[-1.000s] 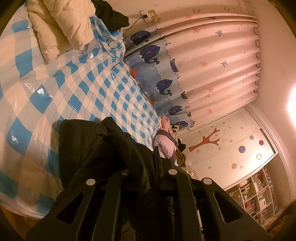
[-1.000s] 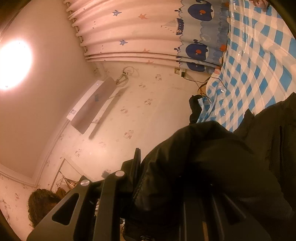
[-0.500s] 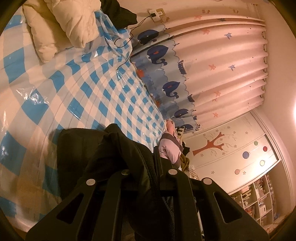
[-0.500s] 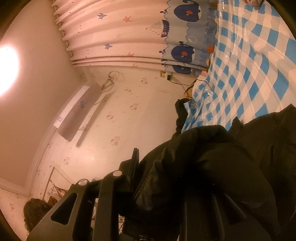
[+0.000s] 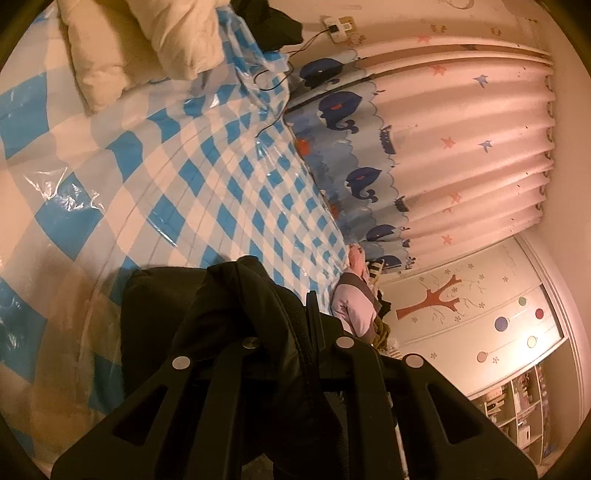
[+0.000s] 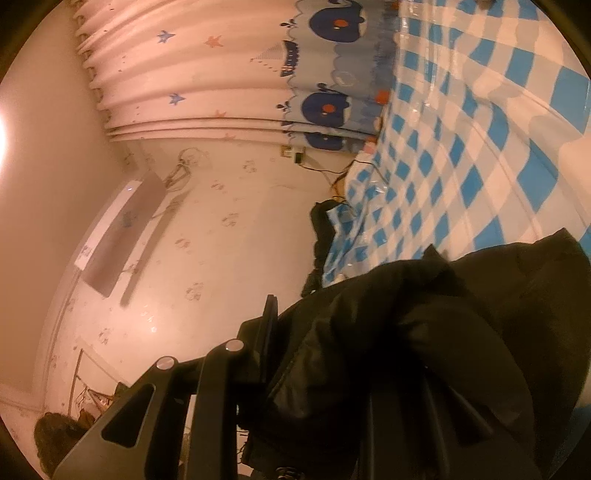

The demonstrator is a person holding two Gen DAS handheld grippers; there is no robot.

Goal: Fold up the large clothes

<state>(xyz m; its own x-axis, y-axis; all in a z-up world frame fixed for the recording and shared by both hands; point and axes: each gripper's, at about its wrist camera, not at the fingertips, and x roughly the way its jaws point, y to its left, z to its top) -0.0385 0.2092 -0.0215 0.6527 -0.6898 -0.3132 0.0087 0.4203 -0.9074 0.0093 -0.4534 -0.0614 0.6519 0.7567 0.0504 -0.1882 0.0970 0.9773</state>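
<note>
A large black jacket (image 5: 221, 317) hangs from both grippers over a bed with a blue and white checked cover (image 5: 155, 192). My left gripper (image 5: 295, 325) is shut on a thick fold of the jacket near its zipper edge, and part of the garment lies on the cover just ahead. In the right wrist view the jacket (image 6: 424, 332) bulges over my right gripper (image 6: 332, 332), which is shut on a bunched fold; only its left finger (image 6: 269, 321) shows, the other is hidden under the cloth.
A cream quilt (image 5: 147, 48) lies at the head of the bed. A whale-print curtain (image 5: 424, 147) hangs along the far side. Pink clothes (image 5: 354, 299) are piled at the bed's far corner. A socket with cables (image 5: 340, 27) is on the wall.
Both grippers have moved lower and along the bed with the jacket still held. The quilt and curtain have shifted in view; more of the bed cover fills the right wrist view.
</note>
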